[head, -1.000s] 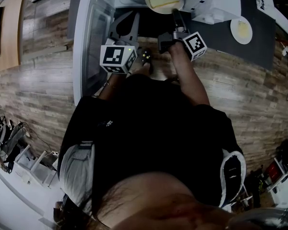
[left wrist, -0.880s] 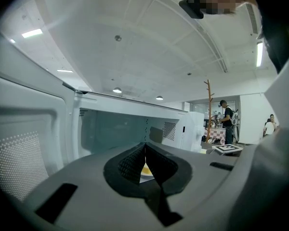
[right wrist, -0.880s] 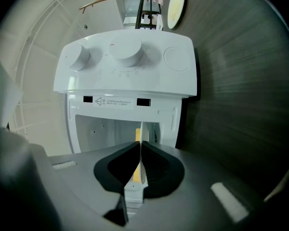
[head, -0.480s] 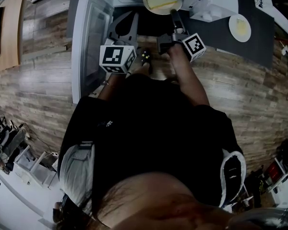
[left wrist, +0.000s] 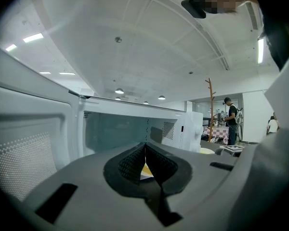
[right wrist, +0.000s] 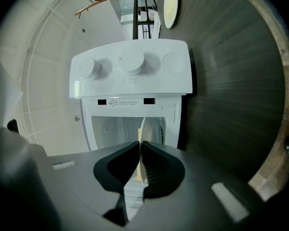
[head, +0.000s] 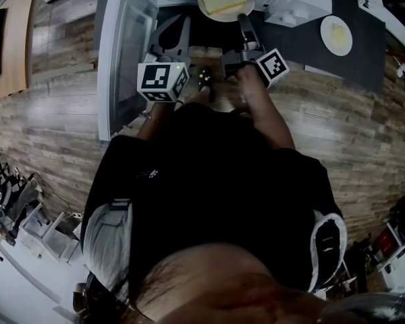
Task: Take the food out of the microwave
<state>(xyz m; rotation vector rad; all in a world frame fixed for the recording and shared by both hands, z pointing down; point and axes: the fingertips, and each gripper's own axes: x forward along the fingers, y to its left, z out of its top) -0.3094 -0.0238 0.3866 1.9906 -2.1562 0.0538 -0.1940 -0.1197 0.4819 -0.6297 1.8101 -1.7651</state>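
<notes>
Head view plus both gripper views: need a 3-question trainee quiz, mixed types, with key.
1. True or false: the left gripper is shut with nothing between its jaws.
2. Multiple choice: what is the right gripper clamped on? A) a control knob B) the rim of the plate carrying the food C) a mug
3. Short answer: what surface does the second plate stand on?

Key
1. True.
2. B.
3. The dark counter.
</notes>
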